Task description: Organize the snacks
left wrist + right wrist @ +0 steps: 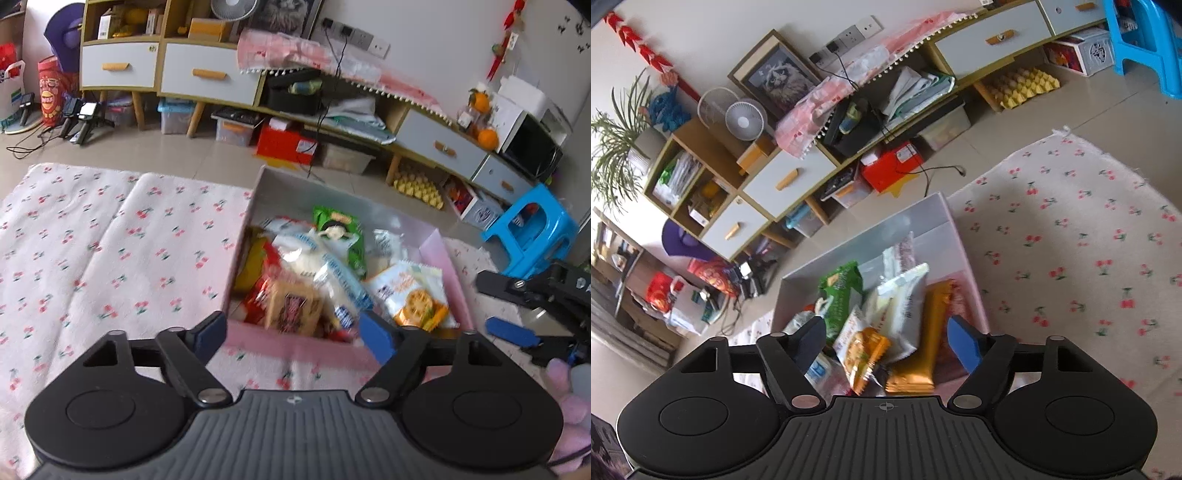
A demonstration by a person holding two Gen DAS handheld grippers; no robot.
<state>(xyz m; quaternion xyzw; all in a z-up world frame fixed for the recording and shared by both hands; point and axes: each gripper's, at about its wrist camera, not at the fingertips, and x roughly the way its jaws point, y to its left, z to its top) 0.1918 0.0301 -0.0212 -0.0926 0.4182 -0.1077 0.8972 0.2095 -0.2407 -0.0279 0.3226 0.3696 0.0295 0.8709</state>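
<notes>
— So, where are the snacks?
— All piled in the box on my cherry-print blanket; none lie loose outside it, so I judge the job nearly done.
— Grippers?
— My left gripper and right gripper both gape empty over the box.

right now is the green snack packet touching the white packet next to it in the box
Touching. In the left wrist view the green snack packet lies partly under the white packet, edges overlapping with no gap.
</notes>
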